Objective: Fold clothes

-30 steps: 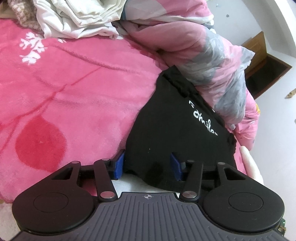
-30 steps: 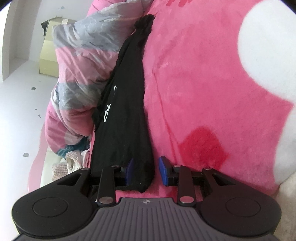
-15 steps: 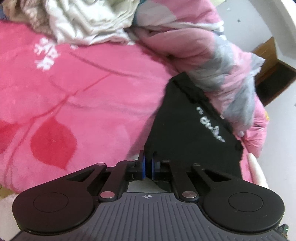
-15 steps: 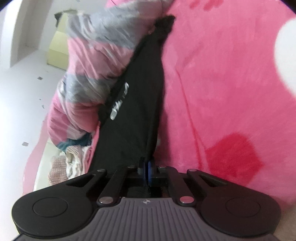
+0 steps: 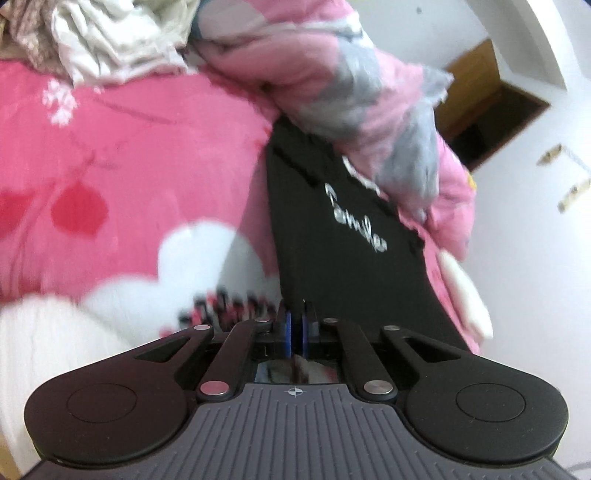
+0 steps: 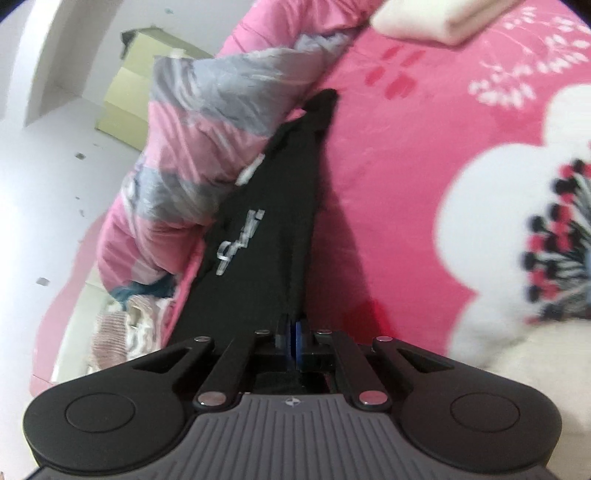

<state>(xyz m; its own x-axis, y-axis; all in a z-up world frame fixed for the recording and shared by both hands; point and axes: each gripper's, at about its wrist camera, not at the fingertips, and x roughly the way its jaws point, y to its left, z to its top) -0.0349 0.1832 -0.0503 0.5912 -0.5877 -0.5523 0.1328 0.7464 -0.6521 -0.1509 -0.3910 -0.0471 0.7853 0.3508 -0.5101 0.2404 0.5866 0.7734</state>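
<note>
A black garment with white script lettering is being held at its near edge by both claws, one at each end. The left claw is being kept pinched on the cloth, its blue pads almost meeting; the right claw is being kept clamped on the opposite end in the same way. The cloth is being drawn taut between the two grips, probably so that an edge can be carried over straight and without wrinkles. The far part of the garment is being left against the bunched pink-and-grey quilt, over the pink floral bed blanket. A crumpled whitish heap is lying far left; a folded cream piece is resting at the far end.
</note>
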